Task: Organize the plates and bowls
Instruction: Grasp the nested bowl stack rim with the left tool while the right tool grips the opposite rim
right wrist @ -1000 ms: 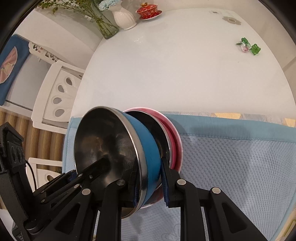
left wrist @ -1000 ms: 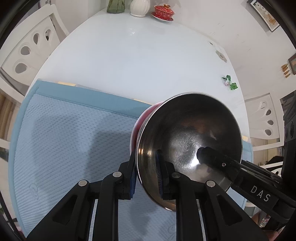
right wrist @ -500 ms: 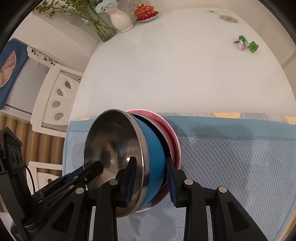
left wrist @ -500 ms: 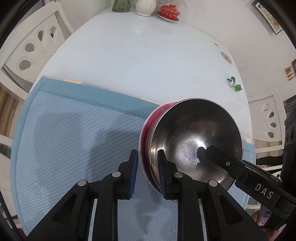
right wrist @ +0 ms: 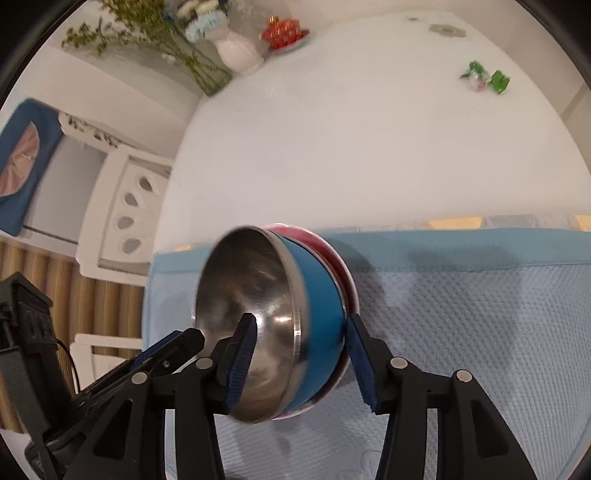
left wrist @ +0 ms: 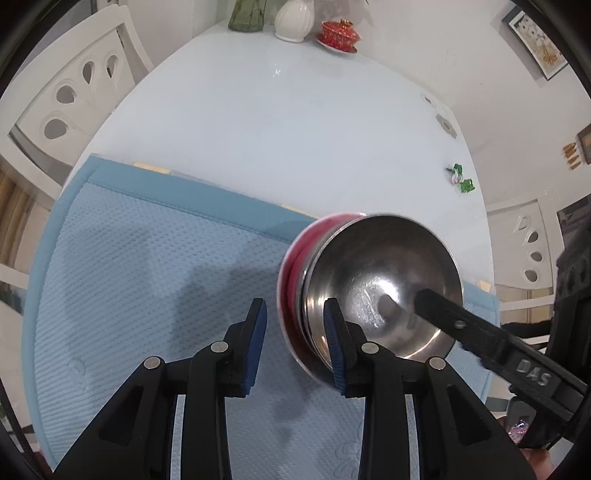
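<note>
The left tool (left wrist: 295, 343) stands open with its blue pads spread and nothing between them; its right finger lies in front of the rim of the nested bowls, its left finger over the blue mat (left wrist: 140, 280). The right tool (right wrist: 301, 363) is spread wide around the stack, one pad inside the steel hollow and the other just beside the blue wall; I cannot tell whether the pads press on it. The blue steel bowl (right wrist: 317, 325) sits tilted on its side, nested in a red bowl (right wrist: 341, 266) whose pale rim shows behind it, both at the back left part of the mat. From the left wrist view the right tool's finger (left wrist: 439, 314) reaches into the shiny interior. Beyond the mat the white bench (right wrist: 369, 147) carries a green-wrapped candy (right wrist: 484, 79), a red lidded teacup on a saucer (left wrist: 340, 35), a white vase (right wrist: 238, 55) and a glass vase of flowers (right wrist: 207, 74). White chairs (right wrist: 129, 210) stand around the bench.
</note>
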Demonstrator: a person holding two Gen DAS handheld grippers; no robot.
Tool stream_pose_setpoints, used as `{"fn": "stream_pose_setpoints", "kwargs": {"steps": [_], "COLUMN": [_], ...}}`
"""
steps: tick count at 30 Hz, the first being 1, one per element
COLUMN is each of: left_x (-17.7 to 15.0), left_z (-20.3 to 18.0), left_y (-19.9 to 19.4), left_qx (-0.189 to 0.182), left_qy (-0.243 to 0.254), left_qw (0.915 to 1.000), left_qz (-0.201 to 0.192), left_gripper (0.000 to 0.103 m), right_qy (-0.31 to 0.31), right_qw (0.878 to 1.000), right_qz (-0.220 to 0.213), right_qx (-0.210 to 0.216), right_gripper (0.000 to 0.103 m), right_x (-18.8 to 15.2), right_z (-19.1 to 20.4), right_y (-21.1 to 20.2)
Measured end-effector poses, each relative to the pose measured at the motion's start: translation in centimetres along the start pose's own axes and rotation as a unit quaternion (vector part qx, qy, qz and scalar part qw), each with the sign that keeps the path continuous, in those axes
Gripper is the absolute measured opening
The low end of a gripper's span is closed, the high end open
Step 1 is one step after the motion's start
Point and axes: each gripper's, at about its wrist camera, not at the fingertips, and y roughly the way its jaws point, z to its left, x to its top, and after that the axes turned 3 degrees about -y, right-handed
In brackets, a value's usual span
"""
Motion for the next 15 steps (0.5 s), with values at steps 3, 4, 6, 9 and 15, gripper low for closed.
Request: {"fn": "stream_pose_setpoints", "kwargs": {"steps": [3, 4, 6, 9, 15], "left_x": [0.2, 0.2, 0.1, 0.1, 0.1], "left_z": [0.3, 0.4, 0.6, 0.9, 1.8], "left_y": [-0.1, 0.0, 0.2, 1.0, 2.3], "left_qx": [0.000, -0.001, -0.001, -0.001, -0.016], "left_qy": [-0.003, -0.005, -0.008, -0.010, -0.022], "left_qw": [1.0000, 1.0000, 1.0000, 0.9999, 0.9993], "left_qz": [0.000, -0.001, -0.002, 0.010, 0.027], "left_gripper": [0.059, 0.067, 0.067, 0.067, 0.067], "right_qy": [0.004, 0.007, 0.015, 0.033, 0.084], "right_qw": [1.000, 1.000, 1.000, 0.999, 0.992], "right_qz": [-0.007, -0.007, -0.009, 0.011, 0.039], "right_qx": [0.013, 0.015, 0.024, 0.035, 0.083], "right_gripper": [0.063, 0.077, 0.081, 0.081, 0.081], "right_x": [0.0, -0.1, -0.3, -0.5, -0.8], "right_z": [-0.2, -0.3, -0.7, -1.6, -4.7], "right_y": [-0.9, -1.0, -1.0, 0.3, 3.8]}}
